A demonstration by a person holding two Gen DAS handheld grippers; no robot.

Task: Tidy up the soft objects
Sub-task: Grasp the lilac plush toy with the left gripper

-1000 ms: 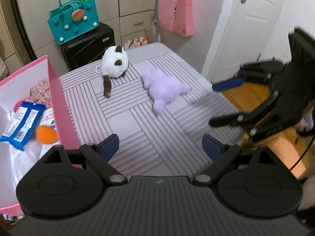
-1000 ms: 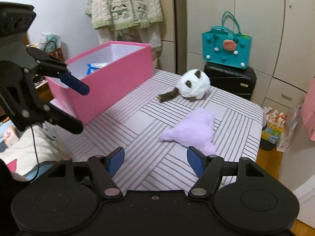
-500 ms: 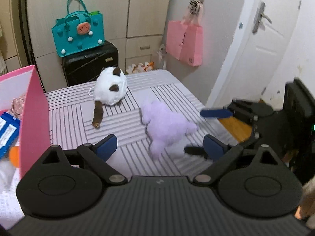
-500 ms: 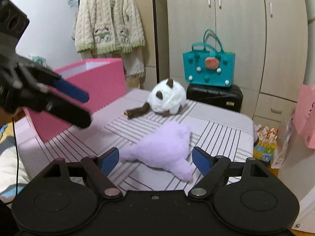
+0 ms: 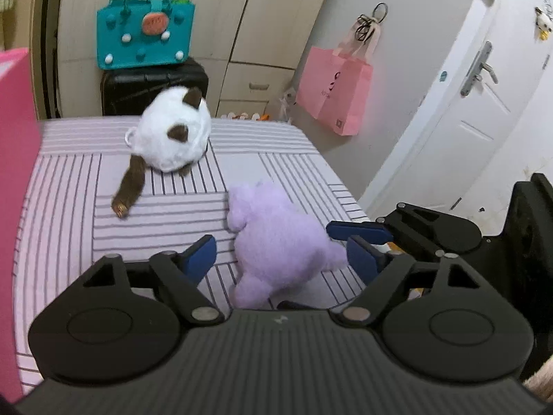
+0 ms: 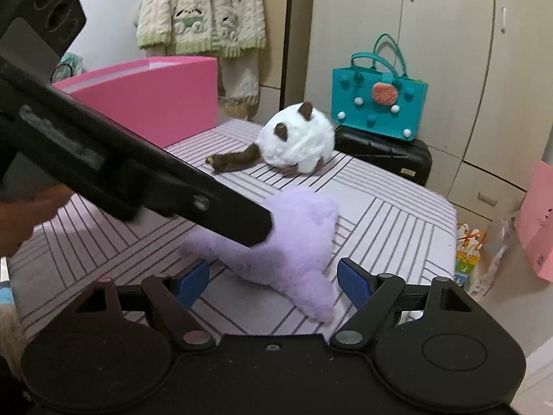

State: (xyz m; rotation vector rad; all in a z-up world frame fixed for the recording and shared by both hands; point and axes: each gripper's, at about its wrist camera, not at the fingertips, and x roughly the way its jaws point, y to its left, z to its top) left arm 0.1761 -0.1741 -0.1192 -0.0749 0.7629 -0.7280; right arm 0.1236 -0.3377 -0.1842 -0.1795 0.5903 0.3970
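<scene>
A purple plush toy [image 5: 280, 242] lies on the striped table [image 5: 62, 207]; it also shows in the right wrist view [image 6: 293, 242]. My left gripper [image 5: 280, 259] is open, its fingers either side of the plush. My right gripper [image 6: 273, 282] is open too, its blue pads either side of the plush's lower limb. A white and brown plush cat [image 5: 172, 141] lies farther back, also in the right wrist view [image 6: 297, 141]. The pink box [image 6: 155, 93] stands at the table's left side.
A teal bag [image 5: 145, 34] sits on a black suitcase [image 5: 152, 86] behind the table. A pink paper bag [image 5: 335, 97] hangs by the white door [image 5: 459, 121]. The left gripper's arm [image 6: 121, 169] crosses the right wrist view. A knitted cardigan [image 6: 204, 7] hangs behind the box.
Both grippers have moved in toward the purple plush, which now lies between each pair of open fingers. The pink box has slid out toward the left edge of the left wrist view.
</scene>
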